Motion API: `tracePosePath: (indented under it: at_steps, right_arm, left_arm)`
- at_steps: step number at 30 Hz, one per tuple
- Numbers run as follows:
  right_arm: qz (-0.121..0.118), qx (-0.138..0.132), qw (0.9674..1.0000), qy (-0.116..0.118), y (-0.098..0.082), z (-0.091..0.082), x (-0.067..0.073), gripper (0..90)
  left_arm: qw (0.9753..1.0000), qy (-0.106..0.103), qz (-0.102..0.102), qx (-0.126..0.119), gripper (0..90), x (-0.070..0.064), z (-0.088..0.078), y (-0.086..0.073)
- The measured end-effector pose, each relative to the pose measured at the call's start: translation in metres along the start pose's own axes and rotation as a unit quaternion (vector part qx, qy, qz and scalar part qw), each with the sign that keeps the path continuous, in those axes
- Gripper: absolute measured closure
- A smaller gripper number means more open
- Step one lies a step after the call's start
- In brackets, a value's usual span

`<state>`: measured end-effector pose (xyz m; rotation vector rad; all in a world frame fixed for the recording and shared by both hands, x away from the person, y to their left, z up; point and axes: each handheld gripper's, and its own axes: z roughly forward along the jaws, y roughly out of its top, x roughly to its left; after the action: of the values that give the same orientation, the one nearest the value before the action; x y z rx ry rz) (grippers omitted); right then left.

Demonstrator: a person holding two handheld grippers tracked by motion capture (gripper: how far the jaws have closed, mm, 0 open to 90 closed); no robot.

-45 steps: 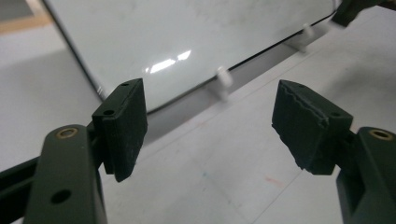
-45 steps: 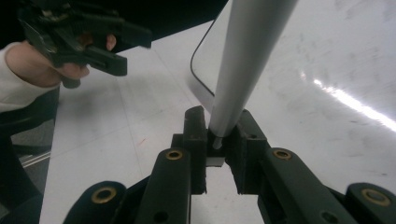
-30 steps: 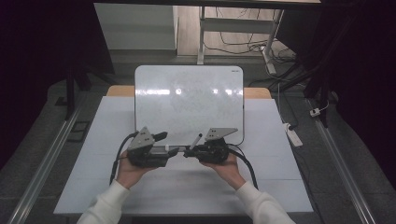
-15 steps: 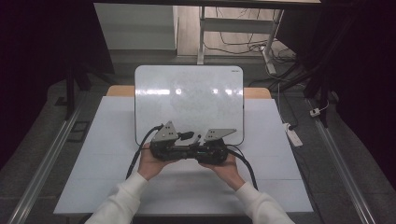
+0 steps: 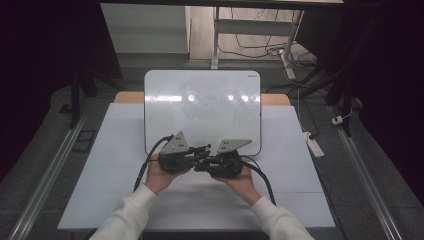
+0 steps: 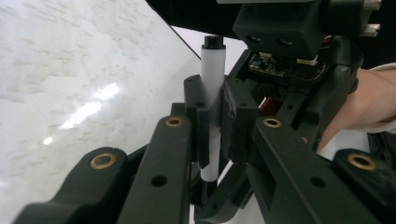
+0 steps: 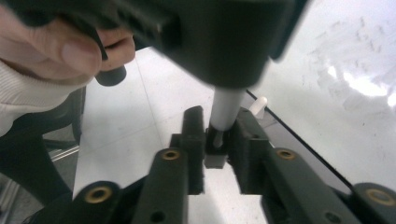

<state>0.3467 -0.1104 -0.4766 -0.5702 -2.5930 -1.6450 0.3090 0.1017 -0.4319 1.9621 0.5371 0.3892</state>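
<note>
Already clamped in left gripper (image 6: 212,140): white marker (image 6: 212,74). Cap (image 7: 215,156) between right gripper (image 7: 217,140) jaws, just opening. Left: separating, writing on whiteboard (image 5: 200,100).

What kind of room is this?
Probably a lab or workshop set up for recording: a white table with a whiteboard on it, cables on the floor, and a person holding two grippers with cameras.
</note>
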Motion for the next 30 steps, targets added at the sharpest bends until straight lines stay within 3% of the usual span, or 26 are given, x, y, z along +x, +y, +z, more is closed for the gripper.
tracePosePath:
  at_steps: [4, 8, 14, 18, 21, 25, 30]
  right_arm:
    - [-0.011, -0.02, 0.9996, -0.019, 0.002, -0.005, 0.005, 57.6]
    - [-0.008, -0.032, 0.9984, -0.047, 0.0, -0.016, 0.003, 51.5]
    - [-0.006, -0.02, 0.9959, -0.088, -0.016, -0.038, -0.005, 49.3]
    - [0.005, -0.017, 0.9934, -0.114, -0.03, -0.059, -0.009, 48.4]
    - [-0.004, -0.021, 0.9894, -0.144, -0.04, -0.075, -0.01, 48.0]
    - [0.005, -0.034, 0.9848, -0.17, -0.052, -0.097, -0.013, 47.8]
    - [0.012, -0.038, 0.981, -0.19, -0.061, -0.114, -0.017, 47.3]
  left_arm:
    - [0.9989, 0.037, -0.03, -0.005, 81.7, 0.016, -0.023, -0.006]
    - [0.9948, 0.079, -0.064, -0.002, 81.7, 0.036, -0.04, -0.015]
    - [0.9856, 0.126, -0.112, 0.008, 81.6, 0.061, -0.052, -0.024]
    - [0.9774, 0.16, -0.135, 0.031, 81.6, 0.075, -0.053, -0.027]
    - [0.9713, 0.18, -0.148, 0.047, 81.6, 0.086, -0.05, -0.03]
    - [0.9647, 0.193, -0.169, 0.061, 81.6, 0.102, -0.046, -0.033]
    - [0.9591, 0.195, -0.189, 0.079, 81.6, 0.116, -0.04, -0.034]
